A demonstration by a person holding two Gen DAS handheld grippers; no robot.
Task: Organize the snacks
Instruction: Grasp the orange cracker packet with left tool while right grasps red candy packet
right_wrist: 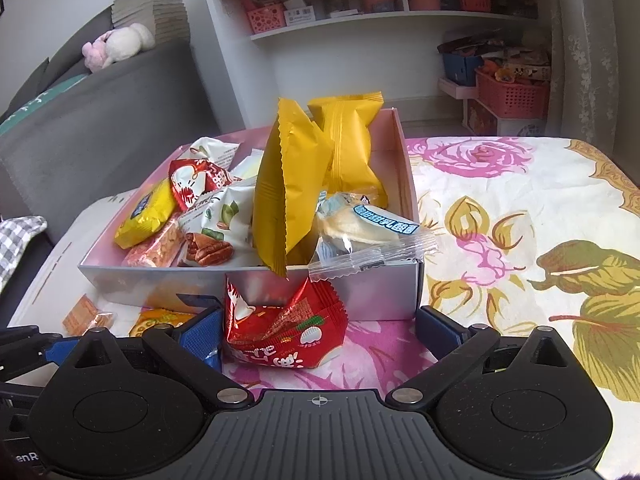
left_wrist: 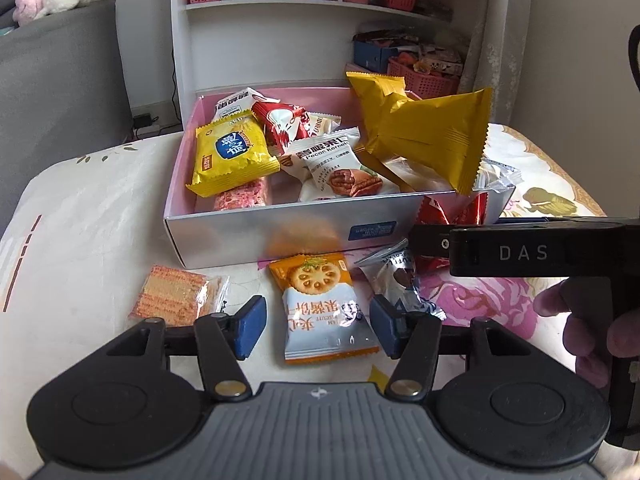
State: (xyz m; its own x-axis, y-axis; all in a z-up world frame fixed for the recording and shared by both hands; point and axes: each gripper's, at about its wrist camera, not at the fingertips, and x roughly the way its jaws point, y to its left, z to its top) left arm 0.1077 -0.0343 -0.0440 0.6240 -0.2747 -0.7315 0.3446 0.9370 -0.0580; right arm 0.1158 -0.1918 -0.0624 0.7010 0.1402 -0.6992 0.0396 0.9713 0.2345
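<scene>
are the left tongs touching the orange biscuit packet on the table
Apart. The left wrist view shows the orange biscuit packet between the left tongs, with tablecloth visible on each side before the blue pads.

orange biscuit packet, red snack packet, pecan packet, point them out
orange biscuit packet [left_wrist: 320,304], left wrist view, its middle
red snack packet [right_wrist: 284,326], right wrist view, its front
pecan packet [left_wrist: 340,168], left wrist view, its printed face

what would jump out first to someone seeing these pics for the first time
The open box crammed with bright snack packets, two big plain yellow packets sticking up at its right end. In front of it on the flowered tablecloth, a red packet lies between the open fingers of the right gripper, and an orange biscuit packet sits between those of the left gripper.
</scene>
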